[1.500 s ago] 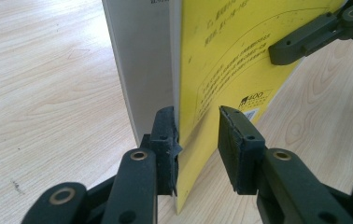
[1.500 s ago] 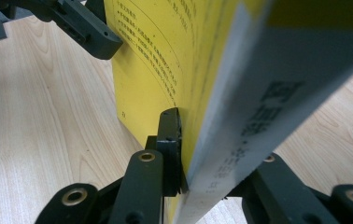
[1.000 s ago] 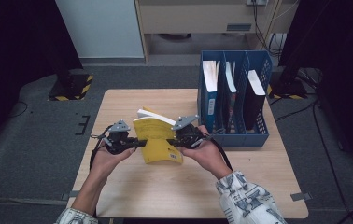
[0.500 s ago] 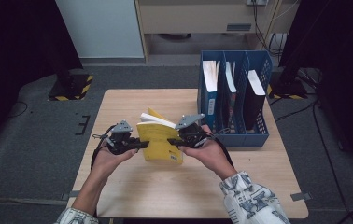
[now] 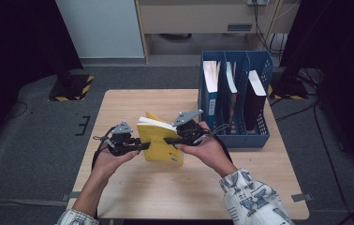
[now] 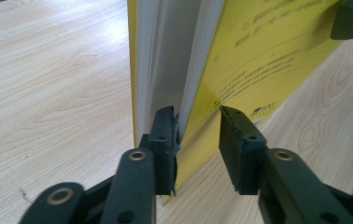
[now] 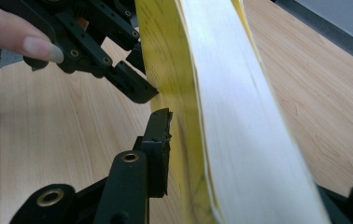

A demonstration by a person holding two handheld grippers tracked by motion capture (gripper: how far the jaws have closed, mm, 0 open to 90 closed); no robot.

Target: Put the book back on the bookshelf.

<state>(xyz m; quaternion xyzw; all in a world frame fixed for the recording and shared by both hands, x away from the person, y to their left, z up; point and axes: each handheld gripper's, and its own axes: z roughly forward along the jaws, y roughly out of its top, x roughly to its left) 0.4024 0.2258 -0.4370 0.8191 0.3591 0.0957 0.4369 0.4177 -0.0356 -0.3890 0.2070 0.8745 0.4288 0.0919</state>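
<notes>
Yellow-covered book [image 5: 160, 140] stands on edge at the centre of the high view on the wooden table [image 5: 133, 187], its cover between the just-loosened, spread jaws of the left gripper [image 5: 140, 146] and right gripper [image 5: 169, 139], with the blue file rack [image 5: 233, 136] beyond at upper right.

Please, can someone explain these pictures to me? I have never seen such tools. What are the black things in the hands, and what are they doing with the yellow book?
A person holds a hand-operated gripper in each hand. The high view looks down on the wooden table. The other two views come from cameras riding on each gripper.

The left gripper and right gripper stand a yellow book upright between them. Both jaws have just been opening, with the book between them. A blue file rack with folders stands at the table's far right.
</notes>
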